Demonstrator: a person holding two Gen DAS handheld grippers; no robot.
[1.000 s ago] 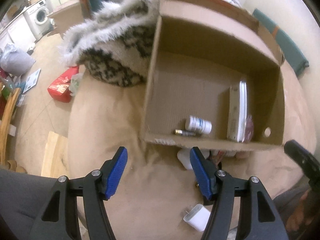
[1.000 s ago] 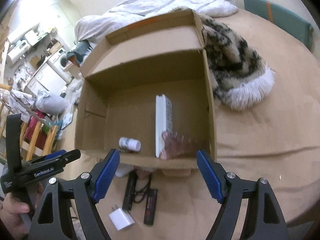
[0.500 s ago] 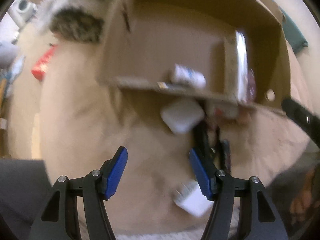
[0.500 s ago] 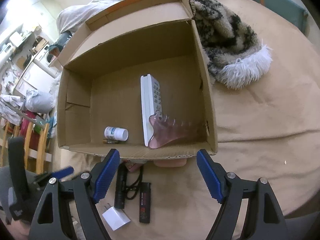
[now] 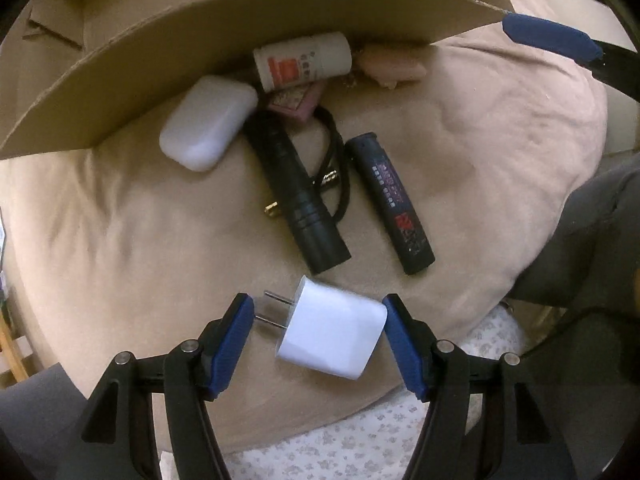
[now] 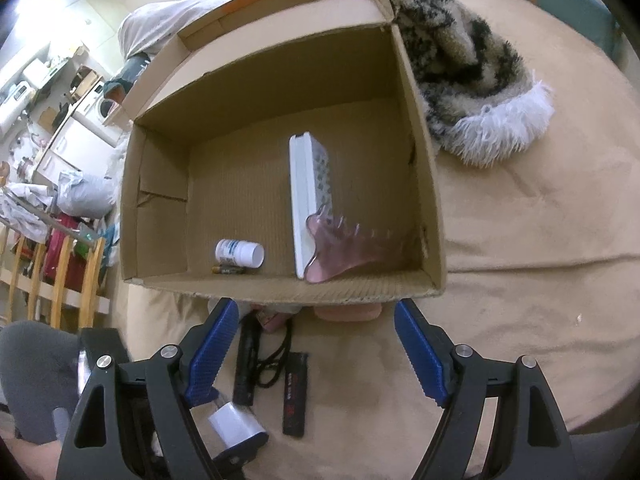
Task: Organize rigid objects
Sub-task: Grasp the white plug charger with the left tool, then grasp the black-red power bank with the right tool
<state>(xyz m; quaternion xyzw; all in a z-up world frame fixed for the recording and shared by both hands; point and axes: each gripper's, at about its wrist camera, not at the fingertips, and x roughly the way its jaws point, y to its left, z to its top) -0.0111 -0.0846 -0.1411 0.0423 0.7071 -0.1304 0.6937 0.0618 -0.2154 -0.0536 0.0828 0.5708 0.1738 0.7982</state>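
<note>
Just in front of the cardboard box [image 5: 256, 12], I've my left hand-held gripper [image 5: 318, 322] open astride the white charger [image 5: 332, 334]; next I'd squeeze, the right hand-held gripper [image 6: 316, 344] open and empty.

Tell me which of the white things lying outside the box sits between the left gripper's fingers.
The white plug adapter, the cube with two metal prongs, sits between the left gripper's open fingers. The rounded white case and white bottle lie farther off by the cardboard box.

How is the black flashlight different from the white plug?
The black flashlight is long and round like a tube; the white plug is short and boxy. The flashlight has a black cord looped beside it; the plug has two metal prongs. The plug sits between the left gripper's fingers; the flashlight doesn't. Both lie outside the box.
</note>
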